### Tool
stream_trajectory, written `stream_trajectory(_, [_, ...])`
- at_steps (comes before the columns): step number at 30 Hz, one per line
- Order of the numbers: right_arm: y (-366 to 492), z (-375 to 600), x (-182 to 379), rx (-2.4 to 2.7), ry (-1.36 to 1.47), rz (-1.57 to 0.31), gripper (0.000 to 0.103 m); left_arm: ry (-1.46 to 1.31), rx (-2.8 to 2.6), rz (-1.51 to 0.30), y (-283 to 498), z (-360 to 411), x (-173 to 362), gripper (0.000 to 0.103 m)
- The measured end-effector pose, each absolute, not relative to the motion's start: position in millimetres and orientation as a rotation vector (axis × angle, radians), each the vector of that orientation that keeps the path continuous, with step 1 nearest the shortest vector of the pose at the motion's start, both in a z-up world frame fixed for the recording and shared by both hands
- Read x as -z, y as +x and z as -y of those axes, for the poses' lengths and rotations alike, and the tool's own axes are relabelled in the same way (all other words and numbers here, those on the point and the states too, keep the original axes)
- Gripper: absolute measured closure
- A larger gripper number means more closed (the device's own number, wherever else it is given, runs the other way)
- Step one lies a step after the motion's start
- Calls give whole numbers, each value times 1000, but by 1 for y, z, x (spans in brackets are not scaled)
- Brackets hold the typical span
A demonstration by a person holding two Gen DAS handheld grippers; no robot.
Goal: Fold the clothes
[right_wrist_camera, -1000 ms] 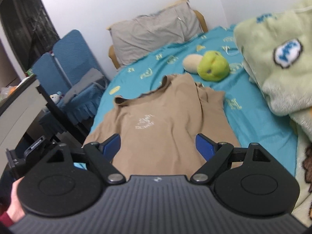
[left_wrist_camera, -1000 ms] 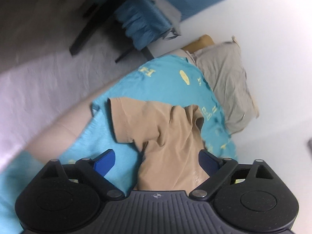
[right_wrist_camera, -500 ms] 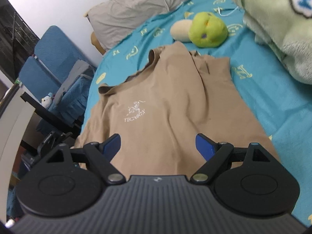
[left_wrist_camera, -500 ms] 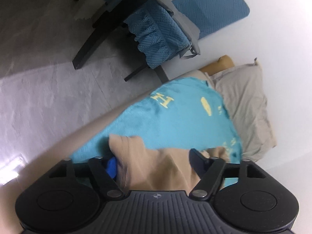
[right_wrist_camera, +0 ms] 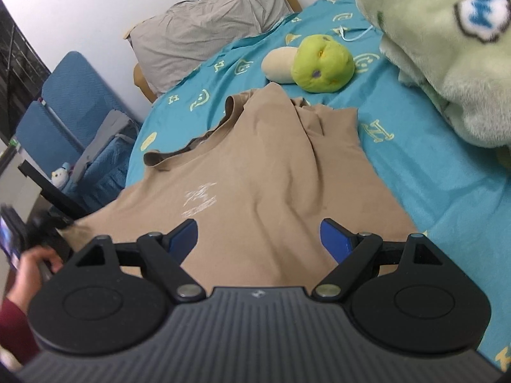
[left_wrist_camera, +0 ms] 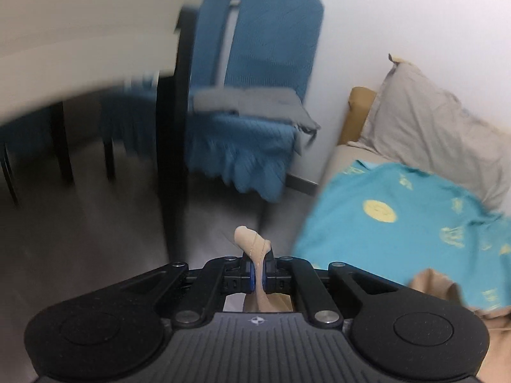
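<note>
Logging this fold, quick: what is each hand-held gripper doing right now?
Left hand-held gripper: closed on a pinch of the tan shirt.
Right hand-held gripper: open, holding nothing.

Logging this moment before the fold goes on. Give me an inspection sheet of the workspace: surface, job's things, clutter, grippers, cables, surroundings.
Surface: bed with a teal patterned sheet, wrinkled.
Job's things: tan T-shirt spread front up on the sheet, neckline toward the pillow, a sleeve bunched near the far edge.
Clutter: green plush toy beyond the shirt, apart from it; fluffy green blanket on the bed's right side; grey pillow at the head.
Grippers: left gripper shut on a pinch of the shirt; right gripper open, over the shirt's lower part.
Cables: a thin light cord on the sheet near the blanket.
Surroundings: blue chairs beside the bed, a dark table leg, white wall; left view blurred.
</note>
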State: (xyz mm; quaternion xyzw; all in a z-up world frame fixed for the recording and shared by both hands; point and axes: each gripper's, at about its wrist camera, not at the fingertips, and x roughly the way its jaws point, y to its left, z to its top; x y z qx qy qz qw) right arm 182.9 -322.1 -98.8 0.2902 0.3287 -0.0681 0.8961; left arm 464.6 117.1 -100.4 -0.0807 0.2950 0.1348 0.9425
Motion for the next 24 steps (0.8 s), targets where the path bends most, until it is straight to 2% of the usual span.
stream_trajectory(1, [183, 322, 98, 144, 593, -675, 18, -157, -289, -629, 468, -117, 102, 84])
stream_trajectory(2, [182, 321, 97, 146, 585, -669, 18, -167, -295, -656, 468, -117, 103, 71])
stream_trajectory(5, [181, 320, 93, 154, 560, -651, 18, -217, -242, -682, 446, -122, 104, 52])
stream_trajectory(8, [181, 319, 89, 158, 539, -637, 18, -209, -148, -697, 406, -118, 93, 41])
stream_trajectory(10, [179, 317, 86, 148, 519, -624, 18, -180, -70, -697, 376, -109, 79, 24])
stream_trajectory(11, [177, 314, 83, 139, 502, -616, 18, -165, -31, -696, 360, -105, 71, 19])
stream_trajectory(13, [172, 308, 80, 122, 463, -598, 18, -107, 30, -671, 327, -93, 50, 15])
stream_trajectory(14, [168, 305, 79, 118, 443, -591, 18, -76, 55, -650, 310, -87, 39, 8])
stream_trajectory(16, [160, 298, 76, 98, 405, -580, 18, -34, 90, -586, 275, -75, 17, 0])
stream_trajectory(19, [149, 290, 71, 84, 358, -563, 14, -31, 153, -522, 231, -52, -7, 0])
stream_trajectory(24, [129, 280, 62, 69, 304, -526, 14, -57, 202, -465, 156, -9, -25, 0])
